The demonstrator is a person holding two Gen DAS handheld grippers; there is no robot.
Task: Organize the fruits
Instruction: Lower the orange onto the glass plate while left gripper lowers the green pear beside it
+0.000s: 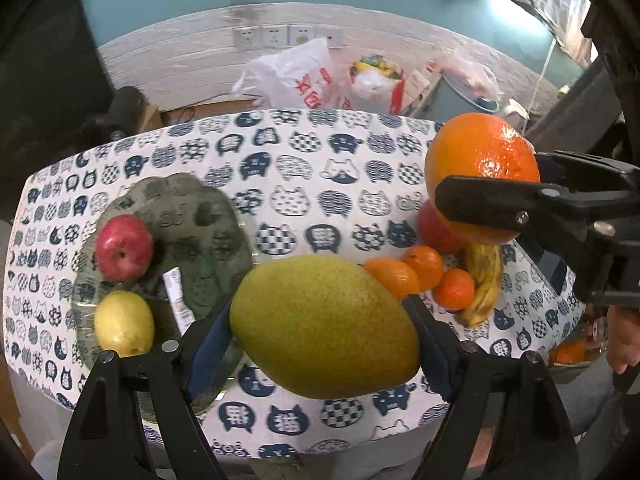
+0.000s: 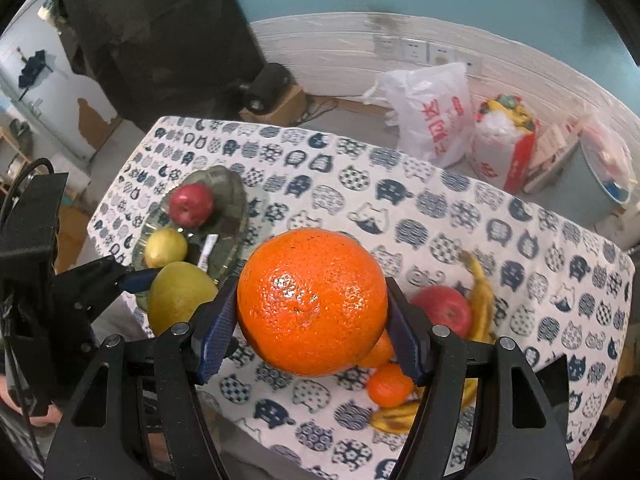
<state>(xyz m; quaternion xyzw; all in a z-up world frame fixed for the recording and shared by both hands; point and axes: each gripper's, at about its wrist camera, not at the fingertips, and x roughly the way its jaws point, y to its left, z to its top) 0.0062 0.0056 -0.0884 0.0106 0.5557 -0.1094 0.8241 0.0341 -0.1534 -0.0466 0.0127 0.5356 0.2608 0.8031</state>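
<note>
My left gripper point(image 1: 320, 340) is shut on a big yellow-green mango point(image 1: 325, 326), held above the table's near edge, just right of the glass plate point(image 1: 200, 208). A red apple point(image 1: 124, 248) and a yellow lemon point(image 1: 124, 323) lie on that plate with a small white packet point(image 1: 178, 298). My right gripper point(image 2: 310, 332) is shut on a large orange point(image 2: 312, 300), lifted over the right side of the table. Below it on the cloth lie a second red apple point(image 2: 444, 308), small tangerines point(image 2: 388, 386) and bananas point(image 2: 482, 300). The mango point(image 2: 180, 296) and left gripper show at the right wrist view's left.
The table wears a white cloth with blue cat faces point(image 1: 304, 168). Behind it on the floor stand white plastic bags point(image 1: 296, 76), a red-and-white bag point(image 2: 504, 148) and a grey bin point(image 2: 604, 176). A dark cabinet point(image 2: 160, 32) rises at the back left. A person's hand point(image 1: 622, 340) shows at right.
</note>
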